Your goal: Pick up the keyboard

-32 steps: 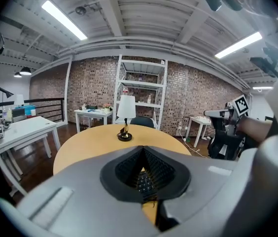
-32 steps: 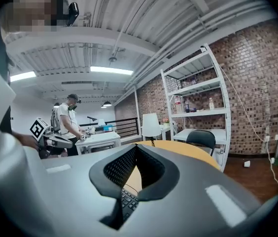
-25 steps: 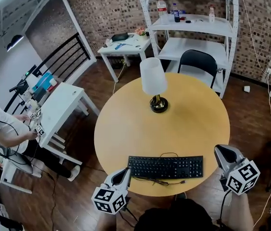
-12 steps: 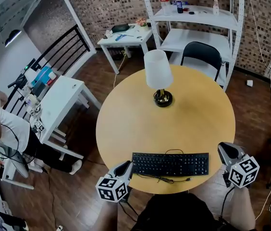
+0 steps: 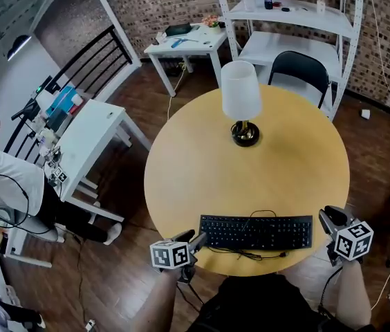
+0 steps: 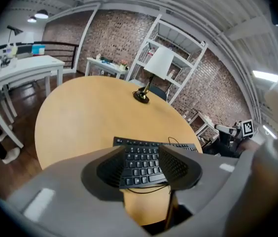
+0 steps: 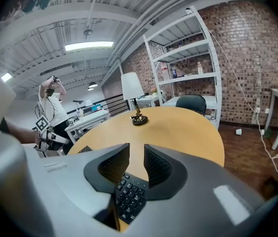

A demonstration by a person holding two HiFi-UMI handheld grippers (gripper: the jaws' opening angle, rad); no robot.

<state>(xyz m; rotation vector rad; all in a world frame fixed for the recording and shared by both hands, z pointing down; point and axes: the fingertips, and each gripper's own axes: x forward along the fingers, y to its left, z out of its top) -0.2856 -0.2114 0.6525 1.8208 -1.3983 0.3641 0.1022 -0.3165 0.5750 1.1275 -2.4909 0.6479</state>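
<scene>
A black keyboard (image 5: 256,232) lies along the near edge of the round wooden table (image 5: 202,171), its cable looped in front. My left gripper (image 5: 198,239) sits at the keyboard's left end, just off the table's rim. Its jaws have just been opening and now stand open. In the left gripper view the keyboard (image 6: 139,144) shows through the gap of that gripper (image 6: 144,164), untouched. My right gripper (image 5: 328,216) is at the right end, its jaws also just opened. In the right gripper view the keys (image 7: 129,196) lie below that gripper (image 7: 136,164), clear of the pads.
A lamp with a white shade (image 5: 241,99) stands on the table's far half. Behind it are a black chair (image 5: 304,71) and white shelving (image 5: 299,12). A person (image 5: 1,178) sits by a white side table (image 5: 84,144) at the left.
Both grippers have come down and in towards the two ends of the keyboard. The left one rolled and now sits right beside the left end. The person at the left raised an arm.
</scene>
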